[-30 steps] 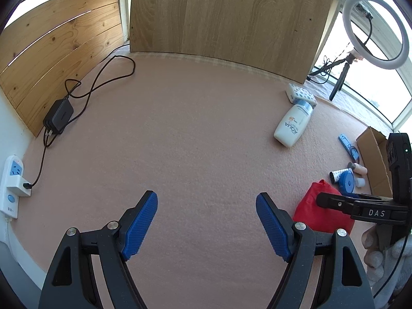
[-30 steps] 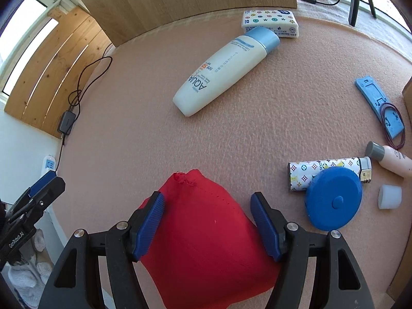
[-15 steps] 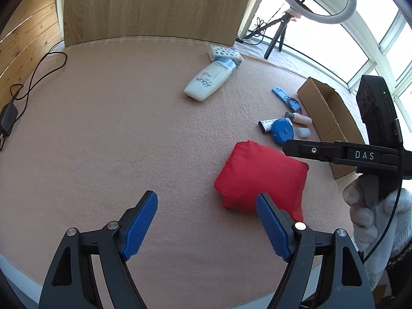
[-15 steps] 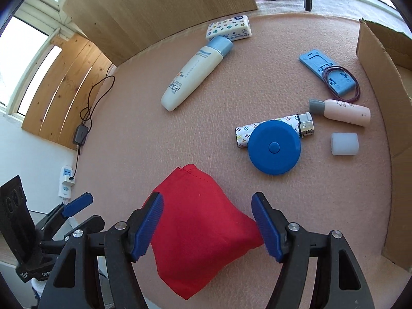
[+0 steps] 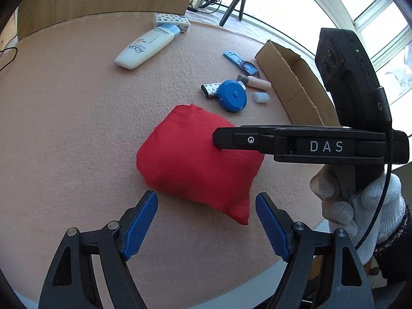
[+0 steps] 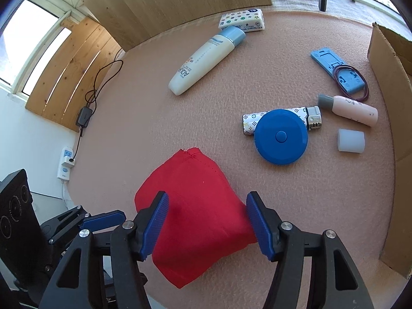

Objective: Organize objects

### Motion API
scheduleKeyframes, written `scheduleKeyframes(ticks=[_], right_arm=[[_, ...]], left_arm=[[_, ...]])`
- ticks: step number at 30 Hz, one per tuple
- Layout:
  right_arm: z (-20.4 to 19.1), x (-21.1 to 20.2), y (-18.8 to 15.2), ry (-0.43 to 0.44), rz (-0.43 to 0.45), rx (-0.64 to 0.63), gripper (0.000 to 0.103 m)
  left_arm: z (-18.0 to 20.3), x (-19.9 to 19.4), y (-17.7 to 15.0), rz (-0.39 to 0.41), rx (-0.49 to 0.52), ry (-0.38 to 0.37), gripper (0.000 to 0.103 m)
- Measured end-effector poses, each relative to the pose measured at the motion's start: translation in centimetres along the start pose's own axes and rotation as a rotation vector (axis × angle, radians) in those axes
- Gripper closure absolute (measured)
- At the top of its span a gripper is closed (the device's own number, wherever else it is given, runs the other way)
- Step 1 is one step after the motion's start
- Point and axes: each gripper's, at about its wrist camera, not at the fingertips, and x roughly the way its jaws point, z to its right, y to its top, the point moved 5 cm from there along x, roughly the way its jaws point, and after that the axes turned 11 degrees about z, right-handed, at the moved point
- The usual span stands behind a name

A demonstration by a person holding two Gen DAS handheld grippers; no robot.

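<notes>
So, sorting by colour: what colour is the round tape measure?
Blue tape measure, clearest in the right wrist view.

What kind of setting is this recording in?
Probably a home sunroom set up for recording: a pink-covered table beside large windows, a ring light on a tripod, and toiletries near a cardboard box.

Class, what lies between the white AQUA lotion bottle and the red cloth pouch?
Only bare pink mat lies between the white AQUA lotion bottle and the red cloth pouch; the right wrist view shows it.
</notes>
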Motion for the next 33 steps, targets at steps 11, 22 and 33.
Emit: scheduleKeyframes(ticks=[11, 22, 33], right_arm=[[-0.1, -0.3, -1.7, 0.100, -0.058, 0.085, 0.053], [-0.8, 0.6, 0.0, 0.029, -0.047, -0.013, 0.042], [-1.1, 0.8, -0.5, 0.066, -0.066, -0.002, 0.047]], left_arm=[[-3.6, -0.7, 1.9, 0.053, 0.050, 0.144, 0.022], [-0.7, 1.2, -0.2, -0.006, 0.009, 0.015, 0.022], [-2.6, 0.7, 1.1, 0.034, 0.095, 0.099, 0.024]])
